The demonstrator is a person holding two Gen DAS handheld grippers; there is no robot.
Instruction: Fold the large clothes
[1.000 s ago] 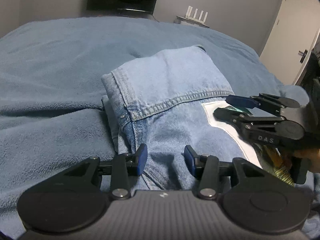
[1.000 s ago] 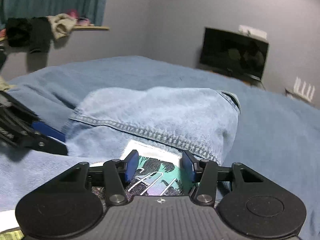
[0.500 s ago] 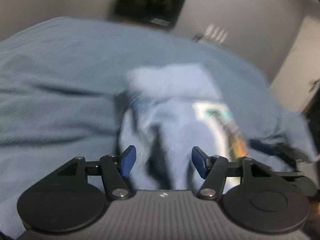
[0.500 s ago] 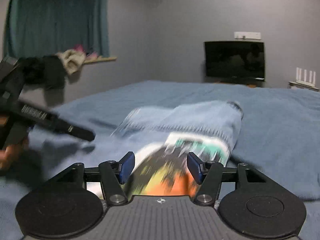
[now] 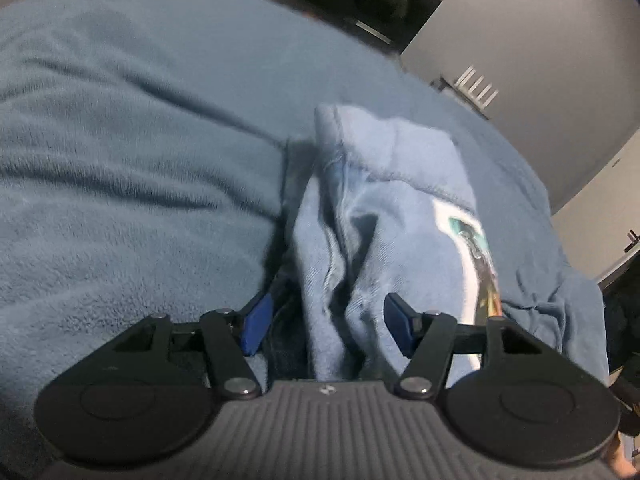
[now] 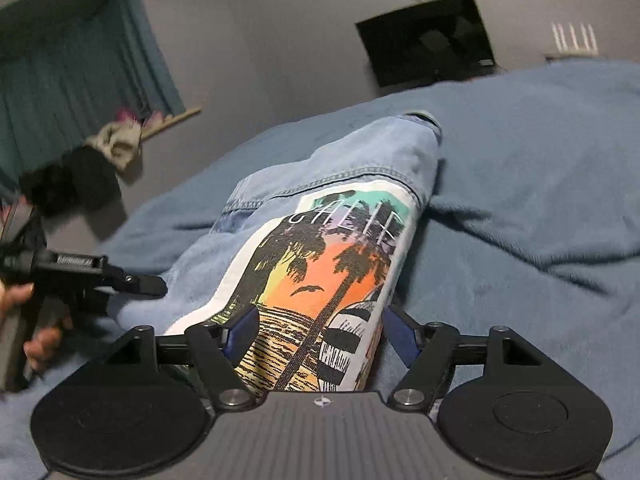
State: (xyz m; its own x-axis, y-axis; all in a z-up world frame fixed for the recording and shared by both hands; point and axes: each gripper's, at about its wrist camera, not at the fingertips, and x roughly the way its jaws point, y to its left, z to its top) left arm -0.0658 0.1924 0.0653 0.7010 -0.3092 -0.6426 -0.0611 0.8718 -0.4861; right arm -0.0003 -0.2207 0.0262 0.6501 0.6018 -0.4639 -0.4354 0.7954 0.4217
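Across the middle of both wrist views lies the denim jacket [image 6: 320,208], gathered into a narrow bundle on the blue blanket [image 5: 140,160] that covers the bed. Its printed back patch [image 6: 328,272], palms against an orange sunset, fills the lower centre of the right wrist view and shows as a thin strip at the right in the left wrist view.

The left gripper [image 5: 326,330] has its jaws spread wide, with rumpled denim bulging up between them but nothing pinched. The right gripper [image 6: 320,334] is likewise spread apart, straddling the patch without clamping it. At the left edge of the right wrist view the left gripper appears again, held in a hand [image 6: 24,320].

By the look of it, the jacket is folded down to a compact stack and let go, so the main folds seem done. The left side is creased and uneven; some squaring up or a last fold may remain.
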